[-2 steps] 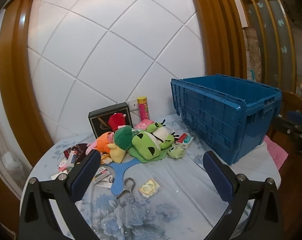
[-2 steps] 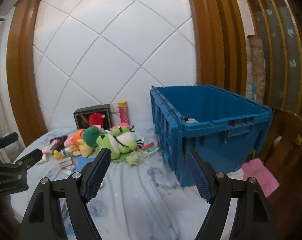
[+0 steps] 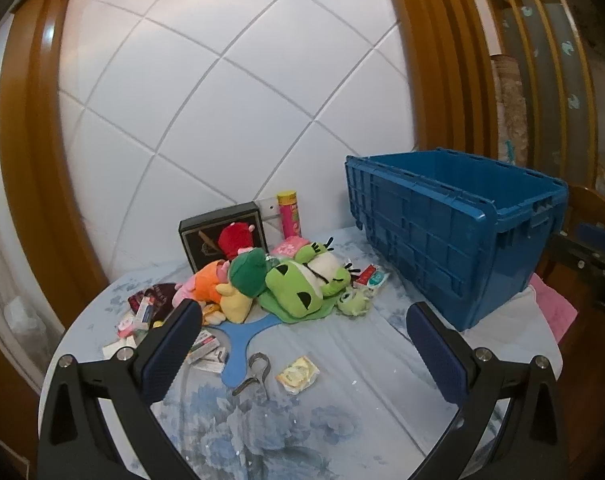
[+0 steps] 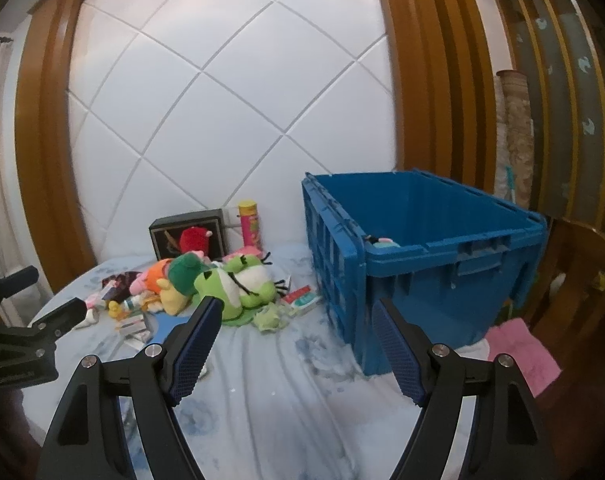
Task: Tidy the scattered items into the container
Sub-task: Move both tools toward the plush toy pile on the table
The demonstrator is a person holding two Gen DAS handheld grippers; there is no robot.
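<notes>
Both the left gripper (image 3: 302,344) and the right gripper (image 4: 298,340) hover wide and empty above the table (image 3: 342,420). The soft toys (image 3: 286,280) lie heaped at the far left, the blue crate (image 4: 442,264) standing to their right.

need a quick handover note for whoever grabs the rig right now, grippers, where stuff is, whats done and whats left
Left gripper: open, empty, above the table facing the toy pile.
Right gripper: open, empty, between the pile and the blue crate.
Crate stands on the right of the table; one small toy shows inside at the near rim.
Left to move: green frog plush, orange plush, red plush, black box, pink can, blue flat piece, metal clip, yellow packet, small packets at the left edge.
</notes>
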